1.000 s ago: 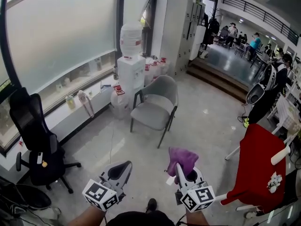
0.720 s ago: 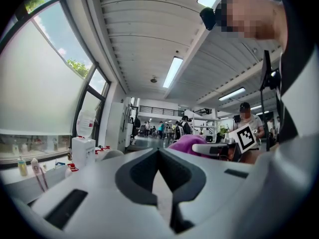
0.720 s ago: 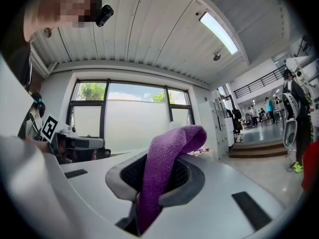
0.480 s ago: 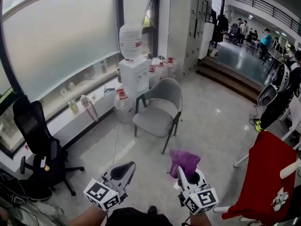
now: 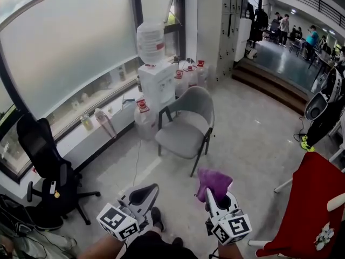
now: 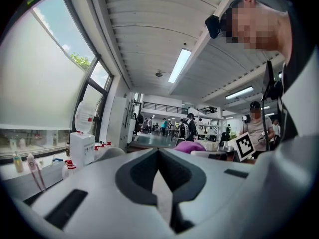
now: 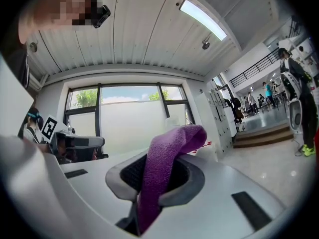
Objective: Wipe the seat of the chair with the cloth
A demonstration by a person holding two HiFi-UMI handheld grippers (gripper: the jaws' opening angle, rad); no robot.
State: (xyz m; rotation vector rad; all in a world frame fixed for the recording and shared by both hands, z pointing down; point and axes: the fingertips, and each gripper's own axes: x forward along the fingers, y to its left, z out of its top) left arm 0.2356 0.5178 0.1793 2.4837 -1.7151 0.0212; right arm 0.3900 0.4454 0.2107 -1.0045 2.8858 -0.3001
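— What surrounds the grey chair [image 5: 183, 128]?
— A pale, glossy floor [image 5: 253, 144] spreads under it and on every side. A frosted window wall [image 5: 70, 42] runs behind it, and a water dispenser [image 5: 156, 82] stands just beside its backrest.
— And the grippers?
— Both are held well short of the chair, on its front side. The left gripper [image 5: 143, 194] is clenched on nothing. The right gripper [image 5: 211, 196] is clamped on the purple cloth [image 5: 214, 180], which flops over its tip, apart from the seat.
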